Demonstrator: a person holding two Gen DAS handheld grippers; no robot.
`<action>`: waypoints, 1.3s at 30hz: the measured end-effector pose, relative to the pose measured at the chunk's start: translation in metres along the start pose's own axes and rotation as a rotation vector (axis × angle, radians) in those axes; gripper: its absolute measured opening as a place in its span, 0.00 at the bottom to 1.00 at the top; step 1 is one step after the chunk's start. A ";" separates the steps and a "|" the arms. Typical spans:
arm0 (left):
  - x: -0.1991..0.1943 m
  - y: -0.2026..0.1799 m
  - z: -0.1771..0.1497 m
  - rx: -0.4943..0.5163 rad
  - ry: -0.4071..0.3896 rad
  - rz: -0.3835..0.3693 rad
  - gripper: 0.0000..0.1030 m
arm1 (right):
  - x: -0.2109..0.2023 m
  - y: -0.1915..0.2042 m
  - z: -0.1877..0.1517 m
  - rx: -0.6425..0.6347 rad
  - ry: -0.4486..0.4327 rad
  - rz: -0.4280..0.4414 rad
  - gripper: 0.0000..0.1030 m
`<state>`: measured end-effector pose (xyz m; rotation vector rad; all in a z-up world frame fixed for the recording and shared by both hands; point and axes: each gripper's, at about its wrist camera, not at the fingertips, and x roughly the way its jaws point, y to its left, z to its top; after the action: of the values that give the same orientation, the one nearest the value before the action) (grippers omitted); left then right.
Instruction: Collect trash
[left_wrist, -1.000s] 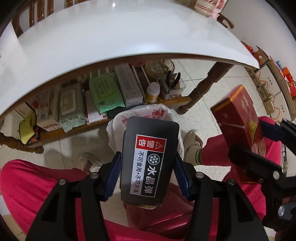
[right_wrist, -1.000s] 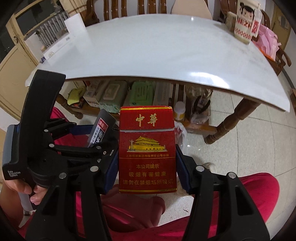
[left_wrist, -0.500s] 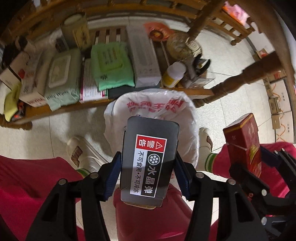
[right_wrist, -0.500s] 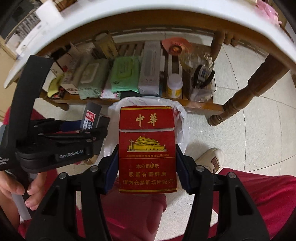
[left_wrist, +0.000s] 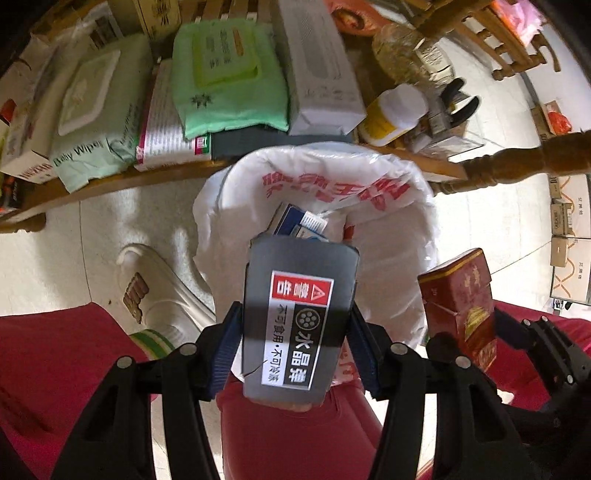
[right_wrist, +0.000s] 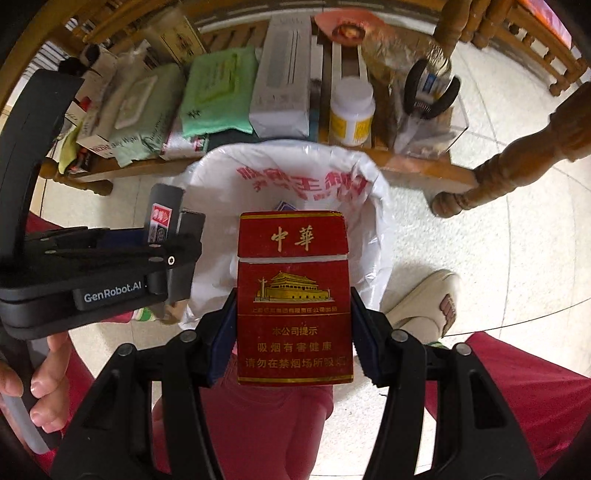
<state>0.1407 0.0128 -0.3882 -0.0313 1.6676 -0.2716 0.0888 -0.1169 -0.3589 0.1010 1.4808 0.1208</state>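
Observation:
My left gripper (left_wrist: 293, 334) is shut on a dark grey box (left_wrist: 299, 314) with a red warning label, held over the near rim of a white plastic trash bag (left_wrist: 384, 221). A blue and white carton (left_wrist: 295, 221) lies inside the bag. My right gripper (right_wrist: 293, 328) is shut on a red cigarette pack (right_wrist: 293, 295), also held above the bag (right_wrist: 306, 173). The red pack also shows in the left wrist view (left_wrist: 461, 306), to the right of the grey box. The left gripper with the grey box (right_wrist: 160, 218) shows at the left in the right wrist view.
A low wooden shelf (left_wrist: 110, 184) behind the bag holds wipes packs (left_wrist: 229, 77), a white box (left_wrist: 317, 70) and a yellow bottle (right_wrist: 351, 114). A table leg (right_wrist: 517, 162) stands at the right. The person's red-clad legs (left_wrist: 55, 369) and white slippers (left_wrist: 155, 291) flank the bag.
Both grippers have tilted down and moved forward from under the table edge, so the bag's opening now lies right below the grey box and the red pack. Both grips are unchanged.

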 end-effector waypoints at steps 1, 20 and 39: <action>0.003 0.001 0.001 0.000 0.008 0.004 0.52 | 0.006 -0.001 0.002 0.005 0.010 0.006 0.53; 0.042 0.012 0.011 -0.027 0.092 0.050 0.52 | 0.050 -0.013 0.022 0.054 0.097 0.062 0.59; 0.021 0.005 -0.005 0.021 0.045 0.106 0.66 | 0.023 -0.007 0.011 0.059 0.050 0.066 0.59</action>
<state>0.1343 0.0141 -0.4092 0.0797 1.7050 -0.2107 0.1020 -0.1209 -0.3817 0.1961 1.5314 0.1343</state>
